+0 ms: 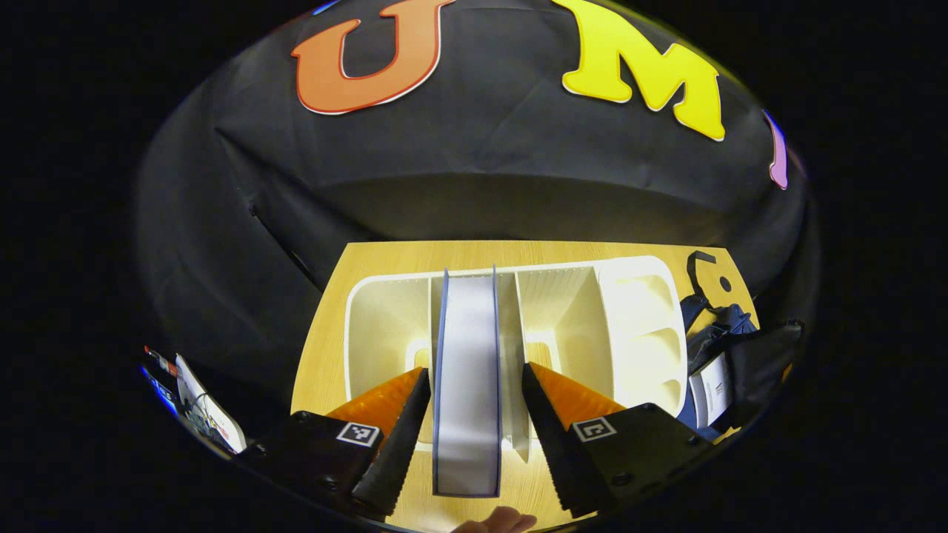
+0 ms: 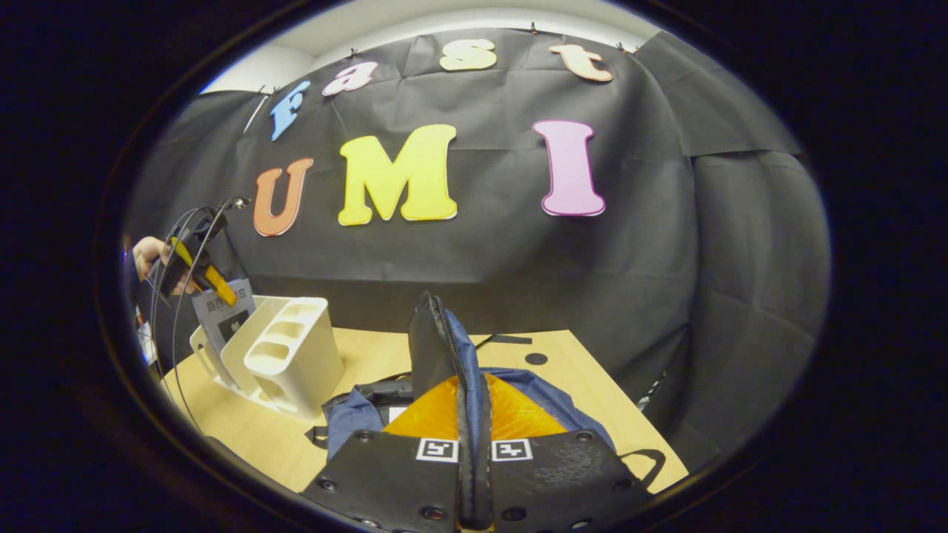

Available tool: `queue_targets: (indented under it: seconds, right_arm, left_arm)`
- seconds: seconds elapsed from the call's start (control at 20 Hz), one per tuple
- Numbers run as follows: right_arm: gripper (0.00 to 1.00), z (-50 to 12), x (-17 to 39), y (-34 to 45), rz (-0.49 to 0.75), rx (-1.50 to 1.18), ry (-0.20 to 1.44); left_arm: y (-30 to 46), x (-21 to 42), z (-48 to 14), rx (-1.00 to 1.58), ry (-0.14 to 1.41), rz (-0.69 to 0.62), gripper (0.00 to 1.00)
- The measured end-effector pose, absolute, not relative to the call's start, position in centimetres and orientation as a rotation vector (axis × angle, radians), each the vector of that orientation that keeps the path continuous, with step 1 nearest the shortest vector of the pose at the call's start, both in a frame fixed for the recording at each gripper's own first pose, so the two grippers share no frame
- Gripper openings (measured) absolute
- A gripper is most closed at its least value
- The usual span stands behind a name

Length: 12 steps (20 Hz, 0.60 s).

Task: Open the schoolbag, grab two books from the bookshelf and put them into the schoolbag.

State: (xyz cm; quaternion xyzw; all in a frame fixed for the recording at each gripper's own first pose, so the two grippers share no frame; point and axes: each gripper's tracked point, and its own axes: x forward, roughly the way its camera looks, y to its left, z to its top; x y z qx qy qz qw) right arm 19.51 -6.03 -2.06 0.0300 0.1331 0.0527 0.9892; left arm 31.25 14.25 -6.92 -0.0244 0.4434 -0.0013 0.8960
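A white bookshelf (image 1: pixel 563 296) lies on the wooden table (image 1: pixel 326 355). In its middle slot stands a blue-covered book (image 1: pixel 466 414), page edges toward me. My left gripper (image 1: pixel 475 369) is open, one finger on each side of the book with small gaps. To the right lies the dark blue schoolbag (image 1: pixel 722 348). In the right gripper view my right gripper (image 2: pixel 474 385) is shut on the schoolbag's black zip flap (image 2: pixel 433 340) and holds it upright over the bag (image 2: pixel 355 414). Farther left, a hand (image 2: pixel 144 252) holds the left gripper (image 2: pixel 194 270) over the book (image 2: pixel 222 314) in the bookshelf (image 2: pixel 296 348).
The shelf's right end has several small open pockets (image 1: pixel 644 333). Papers and cables (image 1: pixel 200 407) lie off the table's left edge. Bare tabletop (image 2: pixel 563 370) stretches right of the bag, with a black strap (image 2: pixel 652 459) near the front corner. Black cloth walls close the back.
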Motion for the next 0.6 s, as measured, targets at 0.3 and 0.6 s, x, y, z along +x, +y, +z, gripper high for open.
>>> queue_targets:
  seconds: [0.3, 0.6]
  right_arm:
    - [0.02, -2.8, 19.2, -6.3, 0.11, 0.078, 0.277]
    - [0.02, -3.3, 18.9, -6.7, 0.112, 0.089, 0.285]
  left_arm:
    - [13.4, 31.3, -8.2, -0.037, 0.992, -0.029, 0.47]
    - [13.3, 28.2, -7.7, -0.074, 1.05, 0.005, 0.43]
